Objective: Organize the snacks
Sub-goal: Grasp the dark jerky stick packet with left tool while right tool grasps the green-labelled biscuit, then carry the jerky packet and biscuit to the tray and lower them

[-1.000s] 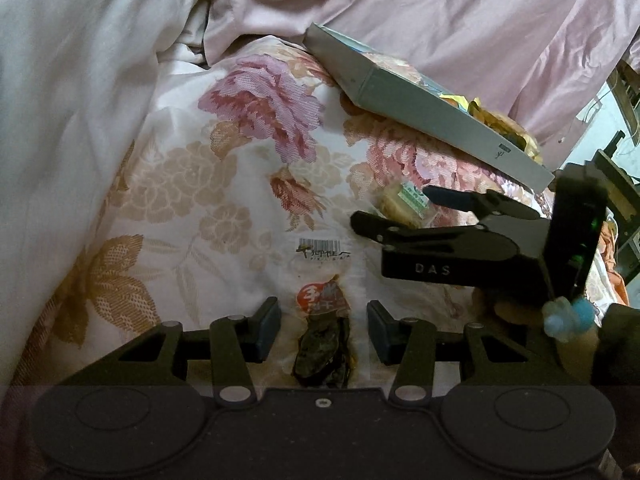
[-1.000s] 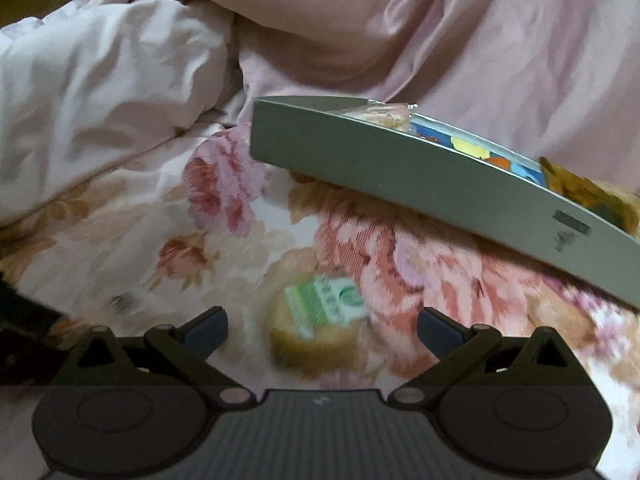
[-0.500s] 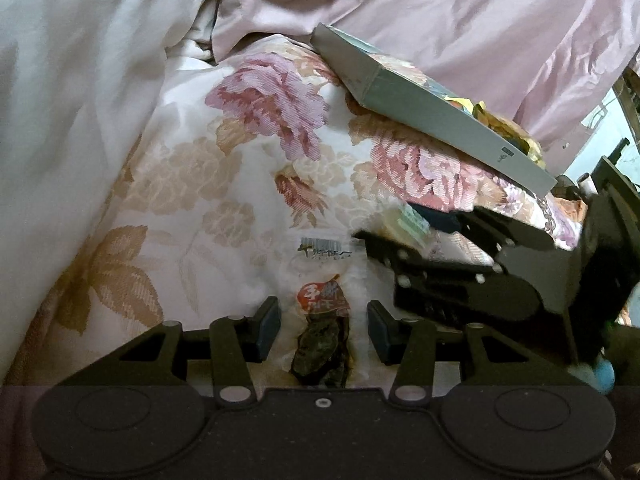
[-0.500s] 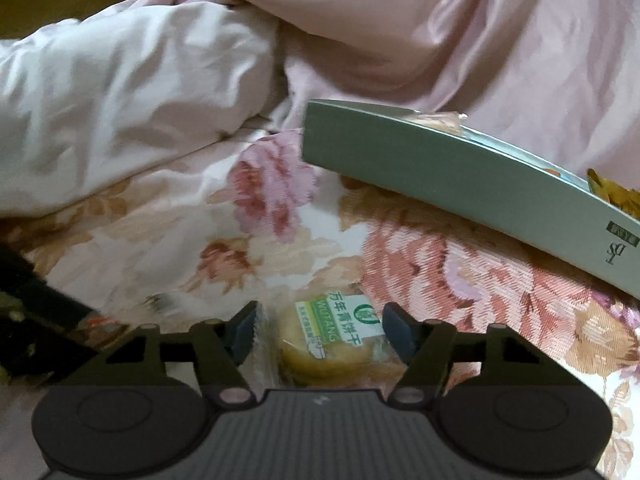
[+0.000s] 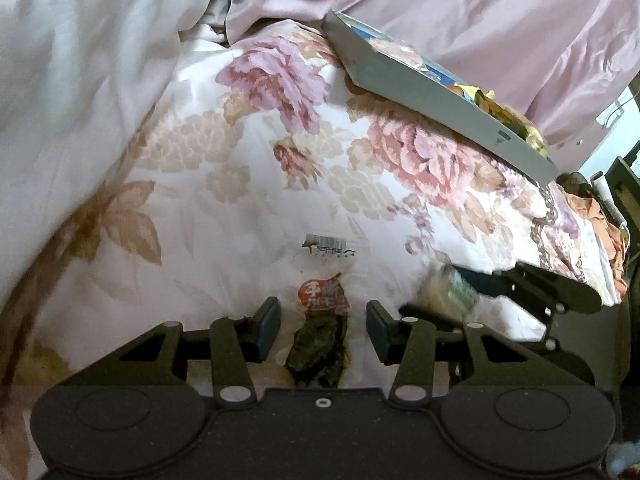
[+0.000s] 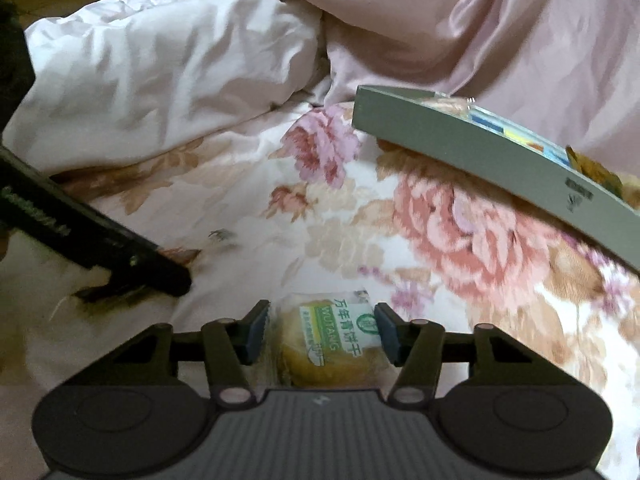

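My left gripper [image 5: 323, 328] is shut on a clear packet of dark dried snack [image 5: 320, 348] with a red label, held just over the floral sheet. My right gripper [image 6: 320, 330] has its jaws closing, and both pads press the wrapper of a round yellow biscuit packet [image 6: 326, 344] with a green label. In the left wrist view the right gripper [image 5: 444, 300] shows at lower right, blurred, with the biscuit packet [image 5: 434, 288] in it. The left gripper [image 6: 152, 290] enters the right wrist view from the left. A flat grey box [image 5: 440, 92] [image 6: 480, 152] with several colourful snacks lies behind.
Everything rests on a bed with a floral sheet [image 5: 240, 200]. A white duvet [image 6: 160, 80] is bunched at the left and a pink quilt [image 5: 480, 12] rises behind the box. The bed's edge and dark furniture [image 5: 624, 184] show at the far right.
The right gripper's jaws closed from wide open onto the biscuit packet and carried it back, away from the grey box. The left gripper shifted a little with its packet.
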Available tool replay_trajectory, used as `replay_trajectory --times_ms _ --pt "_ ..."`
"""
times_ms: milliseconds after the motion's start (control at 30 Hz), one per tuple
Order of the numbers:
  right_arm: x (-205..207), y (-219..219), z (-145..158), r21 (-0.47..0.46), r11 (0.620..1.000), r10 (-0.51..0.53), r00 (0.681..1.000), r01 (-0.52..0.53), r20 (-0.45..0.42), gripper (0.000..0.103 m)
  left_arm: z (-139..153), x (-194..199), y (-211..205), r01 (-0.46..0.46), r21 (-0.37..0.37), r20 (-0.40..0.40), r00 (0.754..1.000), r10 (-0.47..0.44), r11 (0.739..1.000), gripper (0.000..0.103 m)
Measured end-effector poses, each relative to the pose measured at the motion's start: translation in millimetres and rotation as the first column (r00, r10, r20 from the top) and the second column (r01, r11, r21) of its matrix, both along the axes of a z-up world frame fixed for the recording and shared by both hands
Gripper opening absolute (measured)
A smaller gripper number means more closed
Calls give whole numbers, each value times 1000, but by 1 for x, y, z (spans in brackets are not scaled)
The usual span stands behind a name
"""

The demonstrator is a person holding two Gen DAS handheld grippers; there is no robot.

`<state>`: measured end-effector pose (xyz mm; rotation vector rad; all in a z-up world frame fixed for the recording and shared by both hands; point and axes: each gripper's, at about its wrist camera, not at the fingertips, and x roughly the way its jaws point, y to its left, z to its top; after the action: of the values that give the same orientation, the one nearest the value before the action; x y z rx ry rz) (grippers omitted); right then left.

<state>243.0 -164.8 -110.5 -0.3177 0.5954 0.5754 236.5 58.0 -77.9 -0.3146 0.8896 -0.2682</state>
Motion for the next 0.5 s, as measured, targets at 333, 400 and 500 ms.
replay_trajectory --times_ms 333,400,500 --pt "-45 -5 0 -69 998 3 1000 -4 -18 58 11 -20 -24 -52 -37 -33 998 50 998 49" --pt "-51 -9 1 -61 998 -21 999 19 -28 58 13 -21 -31 -50 -43 -34 998 49 998 49" --pt "-57 -15 3 -54 998 -41 999 40 -35 58 16 -25 -41 -54 -43 -28 998 52 998 48"
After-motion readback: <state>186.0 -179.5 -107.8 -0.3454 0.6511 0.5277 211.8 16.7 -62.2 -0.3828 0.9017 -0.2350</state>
